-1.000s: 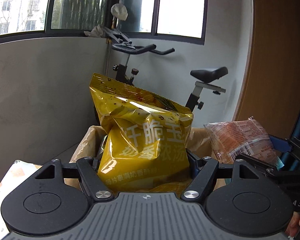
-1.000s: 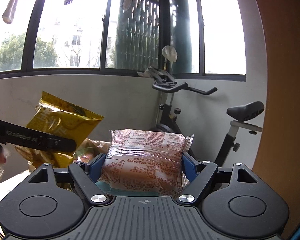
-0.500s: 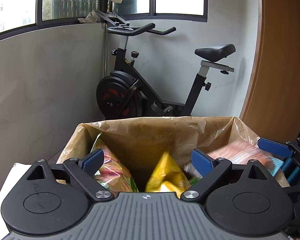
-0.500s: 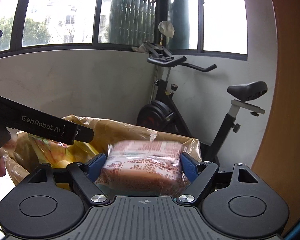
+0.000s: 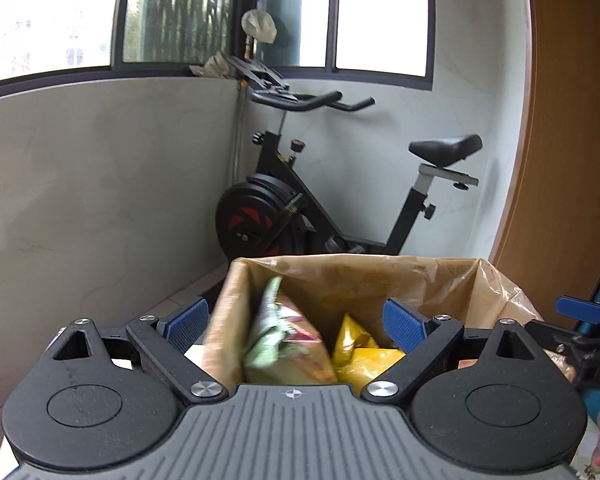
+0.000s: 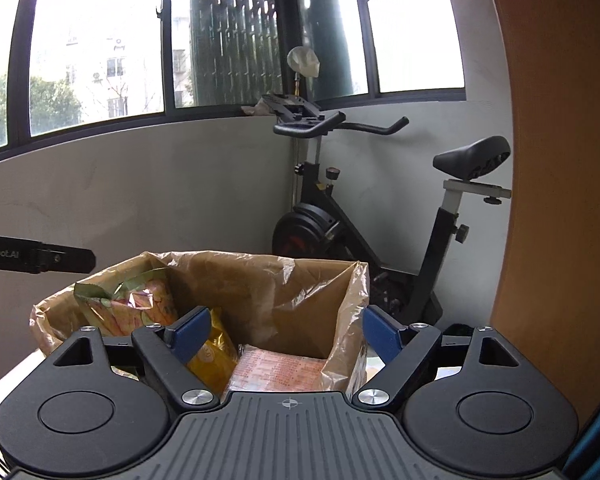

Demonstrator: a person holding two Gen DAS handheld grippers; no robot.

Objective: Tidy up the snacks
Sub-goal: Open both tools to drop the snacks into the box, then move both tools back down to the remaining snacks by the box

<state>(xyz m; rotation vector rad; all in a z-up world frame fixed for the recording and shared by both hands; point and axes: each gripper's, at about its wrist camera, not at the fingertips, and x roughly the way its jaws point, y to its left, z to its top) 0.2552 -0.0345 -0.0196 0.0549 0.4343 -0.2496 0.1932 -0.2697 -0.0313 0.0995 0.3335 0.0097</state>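
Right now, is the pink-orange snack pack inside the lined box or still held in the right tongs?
Inside. The pink-orange pack lies in the lined box beside the yellow bag; the right tongs stand open and hold nothing.

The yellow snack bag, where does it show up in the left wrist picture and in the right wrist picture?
Left wrist: yellow snack bag low centre, inside the lined box, right of the green and pink bag.
Right wrist: it sits lower left of centre, partly behind the left blue finger pad.
Shared landmark: the exercise bike behind the box.

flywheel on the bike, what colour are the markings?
Red markings on the black flywheel of the exercise bike. Clearest in the left wrist view.
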